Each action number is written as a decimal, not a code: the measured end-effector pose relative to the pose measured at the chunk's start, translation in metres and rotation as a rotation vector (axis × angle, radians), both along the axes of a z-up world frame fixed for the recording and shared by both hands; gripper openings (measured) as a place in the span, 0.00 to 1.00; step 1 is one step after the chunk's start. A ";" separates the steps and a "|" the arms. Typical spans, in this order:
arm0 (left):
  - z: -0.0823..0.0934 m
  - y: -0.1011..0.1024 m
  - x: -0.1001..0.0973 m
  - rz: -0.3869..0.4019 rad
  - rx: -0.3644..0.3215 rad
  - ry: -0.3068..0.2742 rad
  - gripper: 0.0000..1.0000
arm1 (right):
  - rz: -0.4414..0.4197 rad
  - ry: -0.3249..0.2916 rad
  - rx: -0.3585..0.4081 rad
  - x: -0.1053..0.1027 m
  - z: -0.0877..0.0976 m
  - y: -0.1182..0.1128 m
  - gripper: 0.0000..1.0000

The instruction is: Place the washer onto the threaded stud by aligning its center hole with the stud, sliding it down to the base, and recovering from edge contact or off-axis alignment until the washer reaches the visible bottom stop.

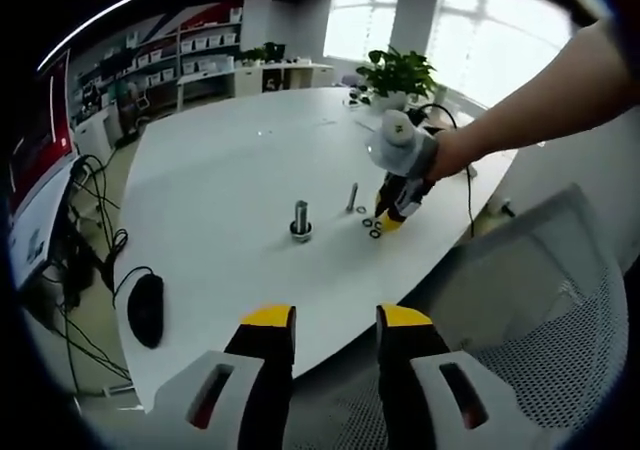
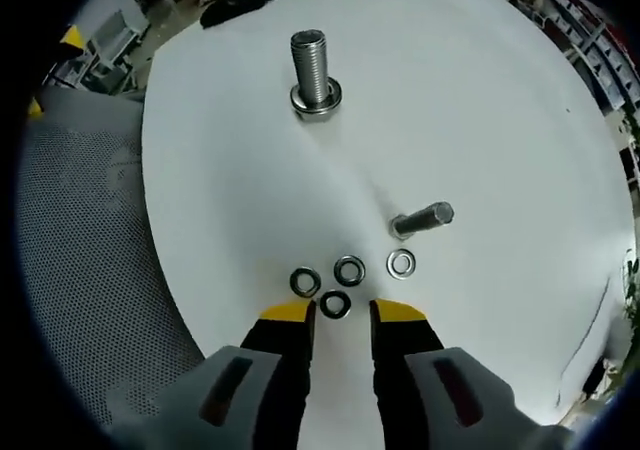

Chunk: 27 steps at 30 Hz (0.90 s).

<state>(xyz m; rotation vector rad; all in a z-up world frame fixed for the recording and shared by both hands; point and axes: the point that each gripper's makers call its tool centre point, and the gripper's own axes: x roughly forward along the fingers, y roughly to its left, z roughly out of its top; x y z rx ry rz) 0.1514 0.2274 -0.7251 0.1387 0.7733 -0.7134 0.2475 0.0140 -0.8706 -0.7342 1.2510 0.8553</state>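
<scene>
Yellow-tipped right gripper point(image 2: 343, 313) held narrowly open over dark steel washer point(image 2: 335, 304), upright threaded steel stud point(image 2: 314, 72) seen far beyond, left gripper point(image 1: 335, 318) held open.

Around the large threaded stud point(image 2: 316, 70), bare table point(image 2: 480, 100) is seen on every side. Toward the right gripper point(image 2: 343, 312) from that stud, the approach is narrowed by four loose washers point(image 2: 347, 269) and a smaller stud point(image 2: 422, 220).

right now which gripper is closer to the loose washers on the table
Right. The right gripper hangs just over the loose washers, jaws open either side of the nearest one. The left gripper is back at the table edge, well short of them.
</scene>
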 end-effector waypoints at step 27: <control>0.000 0.001 0.001 0.004 0.004 -0.003 0.29 | -0.036 -0.002 -0.041 -0.002 0.001 -0.001 0.15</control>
